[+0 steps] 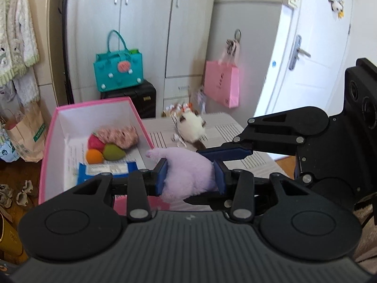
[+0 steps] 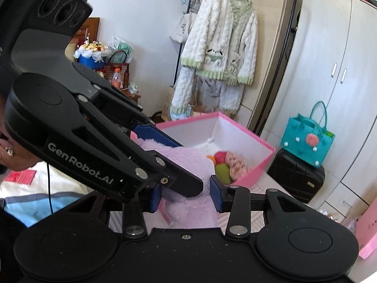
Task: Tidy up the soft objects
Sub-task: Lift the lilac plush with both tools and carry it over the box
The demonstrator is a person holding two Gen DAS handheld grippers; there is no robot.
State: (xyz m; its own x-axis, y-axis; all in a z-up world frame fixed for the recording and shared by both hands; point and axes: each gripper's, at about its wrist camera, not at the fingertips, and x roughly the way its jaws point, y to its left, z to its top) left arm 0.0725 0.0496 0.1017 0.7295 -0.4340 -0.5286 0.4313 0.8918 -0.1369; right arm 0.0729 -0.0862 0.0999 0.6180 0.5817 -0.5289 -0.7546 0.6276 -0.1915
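Both clamped on one lilac plush toy (image 1: 188, 176): left gripper (image 1: 190, 176) and right gripper (image 2: 186, 195), pads pressed into fur. Just right of pink box (image 1: 47, 146) holding plush fruit (image 1: 103, 151).

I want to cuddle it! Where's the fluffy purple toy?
The purple toy is squeezed between both grippers, left gripper and right gripper, beside the pink box.
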